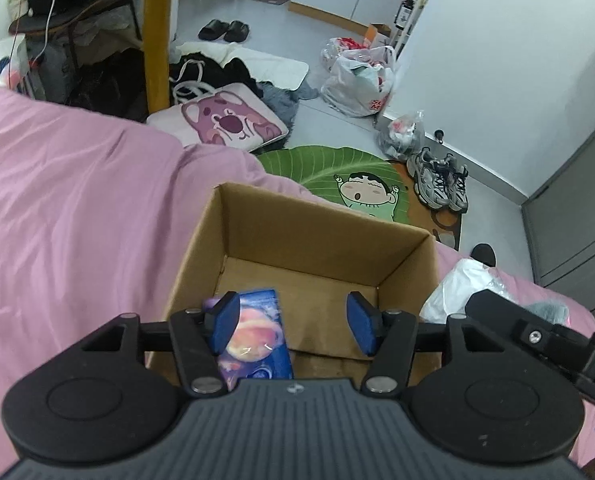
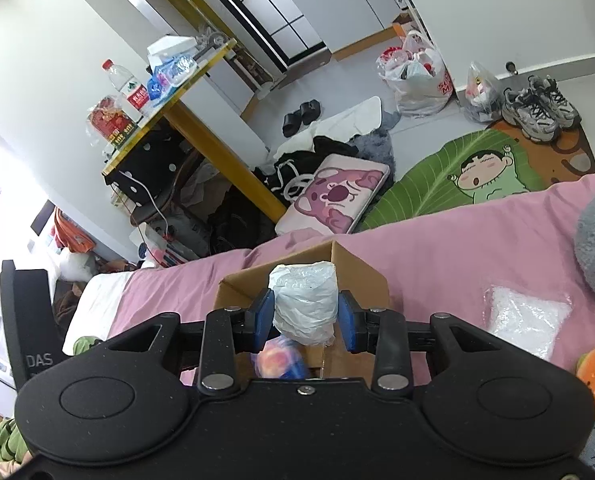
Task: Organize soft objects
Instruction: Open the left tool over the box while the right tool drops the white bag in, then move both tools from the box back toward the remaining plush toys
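Right gripper point(image 2: 306, 322) is clutching a white bundle point(image 2: 303, 304) over the cardboard box point(image 1: 317, 240), blue packet point(image 1: 253, 340) already inside, left gripper point(image 1: 293, 322) spread empty, bedside softies waiting.

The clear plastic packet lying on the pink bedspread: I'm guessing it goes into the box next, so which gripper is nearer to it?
Right, judging by its view. The right gripper, shut on a white wrapped bundle over the cardboard box, has the clear packet just beside it. The left gripper hangs open inside the box.
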A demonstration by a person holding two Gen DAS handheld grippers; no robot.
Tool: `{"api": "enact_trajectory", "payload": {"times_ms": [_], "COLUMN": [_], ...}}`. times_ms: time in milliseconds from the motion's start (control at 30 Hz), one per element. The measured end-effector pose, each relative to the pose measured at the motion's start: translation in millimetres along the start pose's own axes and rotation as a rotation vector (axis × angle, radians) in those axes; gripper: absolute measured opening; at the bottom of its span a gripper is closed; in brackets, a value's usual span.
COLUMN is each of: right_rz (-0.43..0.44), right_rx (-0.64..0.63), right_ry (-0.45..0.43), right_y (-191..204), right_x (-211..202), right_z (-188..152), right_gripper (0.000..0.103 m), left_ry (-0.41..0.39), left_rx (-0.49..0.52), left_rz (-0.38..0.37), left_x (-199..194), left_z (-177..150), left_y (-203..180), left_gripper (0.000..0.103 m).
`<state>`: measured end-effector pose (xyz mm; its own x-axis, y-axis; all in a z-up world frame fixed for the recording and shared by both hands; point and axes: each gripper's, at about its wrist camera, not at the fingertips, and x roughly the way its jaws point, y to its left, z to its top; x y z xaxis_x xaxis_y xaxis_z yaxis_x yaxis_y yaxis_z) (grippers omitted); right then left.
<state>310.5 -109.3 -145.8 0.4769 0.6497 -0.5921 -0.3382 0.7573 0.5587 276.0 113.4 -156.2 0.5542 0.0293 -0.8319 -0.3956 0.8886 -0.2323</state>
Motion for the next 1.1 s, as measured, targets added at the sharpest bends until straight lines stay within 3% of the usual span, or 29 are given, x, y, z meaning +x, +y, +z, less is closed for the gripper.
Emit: {"api": "enact_trajectory", "payload": {"times_ms": [200,333,500,733,1033,1100], "right_rz": [0.011,-0.004,-0.024,-0.095,-0.213,-0.223], "right_rx": [0.007,0.063,0.068,0.086,0.101,0.113], "right_ry": [0.007,0.009,-0.021,-0.017,-0.011,-0.023], "right_y": [2,-3,-3,-9,-17,-20], "right_x": [8,9,0,-18,-61,-69], "right_z": [-2,-1,0,-2,-4,-4], "right_gripper": [0.035,0.052,0.052,0.052,0.077,0.078], "left_ry": [-0.006,-0.007,-0.006,-0.038,-0.066,-0.075], "left_rx": [-0.01,-0.018,-0.023,0.013,0.076,0.095], "left_rz": [-0.014,-0.014,-0.025,-0.012,-0.038,-0.049], "left_x": [0,-1,-3,-14,-33,-39], "left_z": [0,-1,0,-1,-9,-11], "left_y": [4,8,9,-1,-21,-27], "left_gripper": [0.058,0.058,0.058,0.075,0.087,0.087]}}
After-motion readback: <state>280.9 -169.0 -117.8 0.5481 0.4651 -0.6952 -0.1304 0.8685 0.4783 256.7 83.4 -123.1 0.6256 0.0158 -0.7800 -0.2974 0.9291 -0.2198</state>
